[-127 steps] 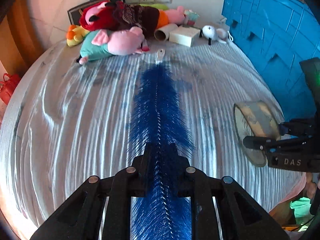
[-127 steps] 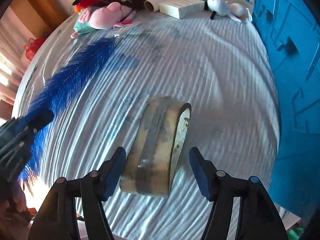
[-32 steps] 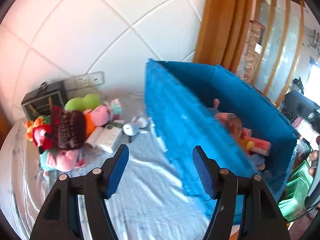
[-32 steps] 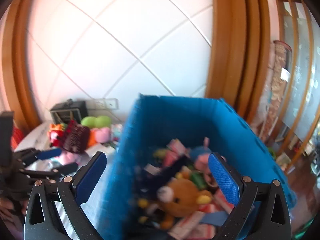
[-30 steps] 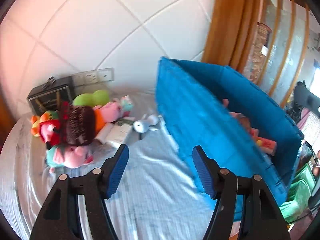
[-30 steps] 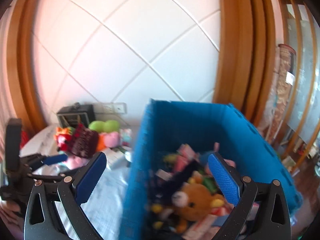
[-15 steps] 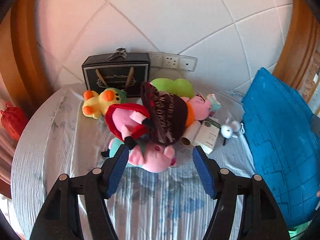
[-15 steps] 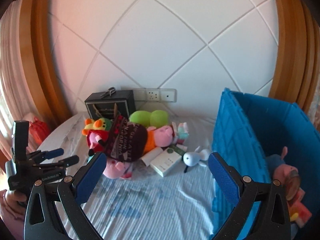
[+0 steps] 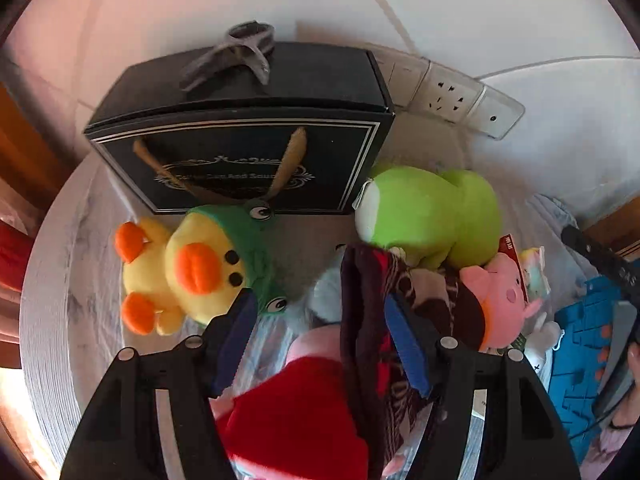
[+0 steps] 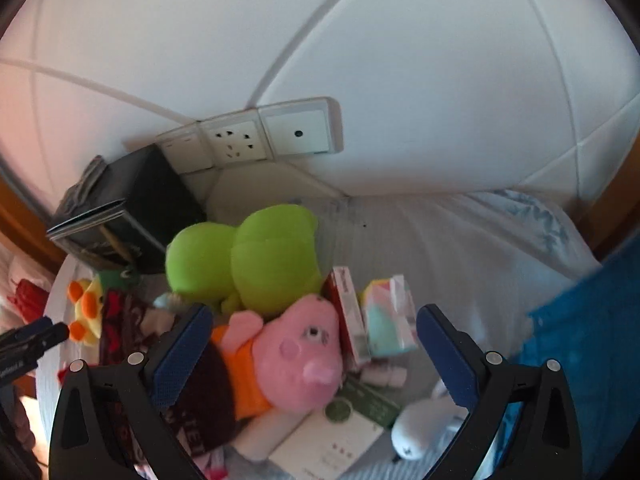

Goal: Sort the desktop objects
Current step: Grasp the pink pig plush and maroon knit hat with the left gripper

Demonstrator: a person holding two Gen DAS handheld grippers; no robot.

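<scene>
The blue bin (image 10: 580, 360) stands at the right edge of the table (image 9: 72, 280), and the things that wait for sorting lie in a heap against the back wall, in front of a black gift box (image 9: 248, 148). The biggest soft toy there is the green plush (image 10: 256, 256); just beside it lies the pink pig with the orange shirt (image 10: 296, 352), and at the left the yellow duck (image 9: 188, 268) sits a little apart. The right gripper (image 10: 312, 352) hangs over the pig with its jaws spread wide, one on each side of the toy, and holds nothing. The left gripper (image 9: 324, 344) is also open and empty; between its jaws I see the dark knitted cloth (image 9: 364, 320) and under it a pig in a red dress (image 9: 304, 412), but if the pads already touch the cloth I cannot tell, because the view is very close. These toys are light and soft, they will squash and not slip, so I think a firm closing around the body or the head is the best hold; a thin ear or arm would stretch. The small white box (image 10: 332, 448) near the front is stiff and smooth and needs a grip on its flat sides.
</scene>
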